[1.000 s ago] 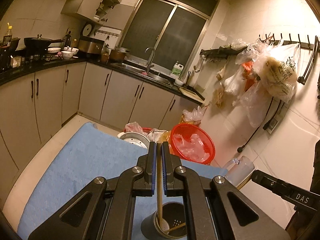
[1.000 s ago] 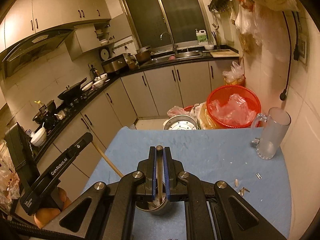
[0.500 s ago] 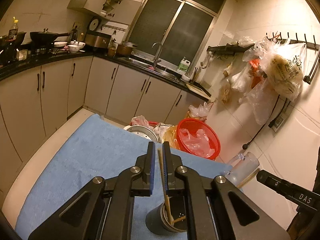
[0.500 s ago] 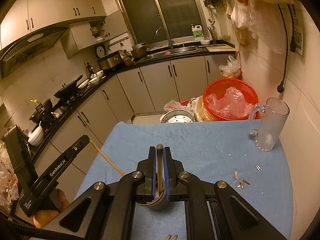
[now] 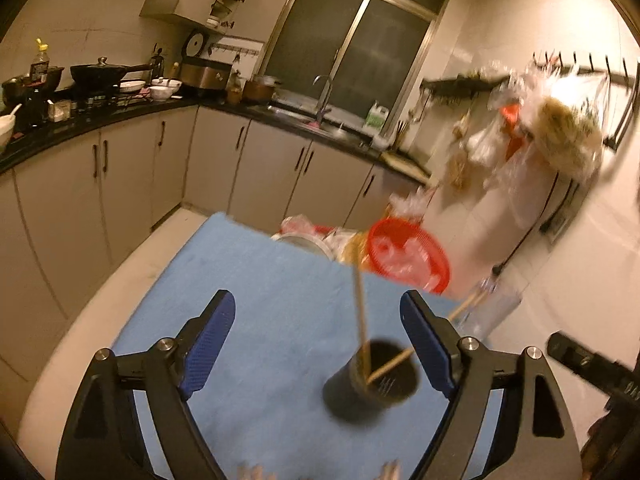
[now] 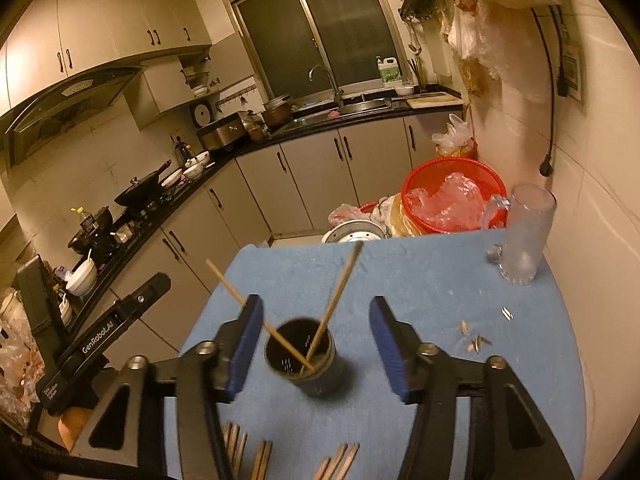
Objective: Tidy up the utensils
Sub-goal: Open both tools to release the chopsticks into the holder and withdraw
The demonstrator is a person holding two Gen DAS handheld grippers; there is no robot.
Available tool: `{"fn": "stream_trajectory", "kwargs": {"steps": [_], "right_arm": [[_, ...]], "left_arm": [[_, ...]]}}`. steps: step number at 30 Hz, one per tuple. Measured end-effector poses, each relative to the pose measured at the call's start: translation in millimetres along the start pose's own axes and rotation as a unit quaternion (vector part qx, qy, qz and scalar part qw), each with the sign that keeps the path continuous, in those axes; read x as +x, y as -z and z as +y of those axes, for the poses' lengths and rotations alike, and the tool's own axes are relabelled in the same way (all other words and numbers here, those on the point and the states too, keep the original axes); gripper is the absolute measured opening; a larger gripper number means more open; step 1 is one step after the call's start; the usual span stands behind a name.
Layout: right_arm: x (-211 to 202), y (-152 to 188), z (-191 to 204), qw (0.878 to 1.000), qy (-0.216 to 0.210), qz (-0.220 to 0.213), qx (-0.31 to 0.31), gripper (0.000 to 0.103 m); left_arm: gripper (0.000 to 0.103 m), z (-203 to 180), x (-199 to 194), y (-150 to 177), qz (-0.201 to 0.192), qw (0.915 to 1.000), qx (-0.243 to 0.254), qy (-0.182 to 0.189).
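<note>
Both jaws have just been opening. Left hand-held gripper (image 5: 318, 340) spread wide, nothing pinched; dark cup (image 5: 370, 384) sits between its fingers, closer to the right one, not touching either pad. Two chopsticks (image 5: 360, 312) stand in the cup, one leaning up and away, the other tilted out to the right past the right finger.

Right hand-held gripper (image 6: 316, 344) also spread, pads clear of everything. Same cup (image 6: 306, 356) sits between its fingers, slightly left of centre, on the blue worktop cloth (image 6: 420, 280). The chopsticks (image 6: 336, 300) cross inside the cup: one leans left over the left finger, one leans up and forward.

More loose chopsticks (image 6: 336, 460) lie flat on the cloth below the right gripper, near the frame edge. Clear glass mug (image 6: 524, 236) stands far forward-right, well apart from the cup. Small scraps (image 6: 476, 340) are scattered right of the right finger.
</note>
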State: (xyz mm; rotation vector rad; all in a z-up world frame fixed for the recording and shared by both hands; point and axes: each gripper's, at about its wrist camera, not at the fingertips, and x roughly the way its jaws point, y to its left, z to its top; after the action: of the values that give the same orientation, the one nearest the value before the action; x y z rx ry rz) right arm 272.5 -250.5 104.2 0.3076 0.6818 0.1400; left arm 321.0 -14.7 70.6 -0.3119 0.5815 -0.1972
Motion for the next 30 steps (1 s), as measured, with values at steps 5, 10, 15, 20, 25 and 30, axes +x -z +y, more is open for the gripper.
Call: {"fn": "stream_trajectory", "kwargs": {"steps": [5, 10, 15, 20, 25, 30], "right_arm": [[-8.1, 43.9, -7.4, 1.0, -0.013, 0.023, 0.006, 0.07], [-8.3, 87.7, -18.8, 0.998, -0.011, 0.059, 0.0, 0.07], [5.0, 119.9, -36.2, 0.994, -0.008, 0.104, 0.011, 0.062], [27.8, 135.5, -50.6, 0.986, -0.015, 0.159, 0.052, 0.039], [45.5, 143.2, -58.7, 0.98, -0.01, 0.185, 0.077, 0.034], [63.1, 147.4, -58.2, 0.974, 0.003, 0.209, 0.082, 0.029]], "left_arm": [[0.086, 25.3, -20.0, 38.9, 0.044, 0.9982, 0.023, -0.034], [0.086, 51.2, -38.9, 81.3, 0.069, 0.9962, 0.018, -0.05], [0.086, 72.6, -33.7, 108.4, 0.117, 0.9916, -0.009, -0.055], [0.086, 76.4, -17.8, 115.7, 0.163, 0.9844, -0.01, -0.066], [0.079, 71.8, 3.0, 123.2, 0.215, 0.9727, 0.01, -0.088], [0.042, 73.3, 33.4, 133.9, 0.277, 0.9543, 0.009, -0.111]]}}
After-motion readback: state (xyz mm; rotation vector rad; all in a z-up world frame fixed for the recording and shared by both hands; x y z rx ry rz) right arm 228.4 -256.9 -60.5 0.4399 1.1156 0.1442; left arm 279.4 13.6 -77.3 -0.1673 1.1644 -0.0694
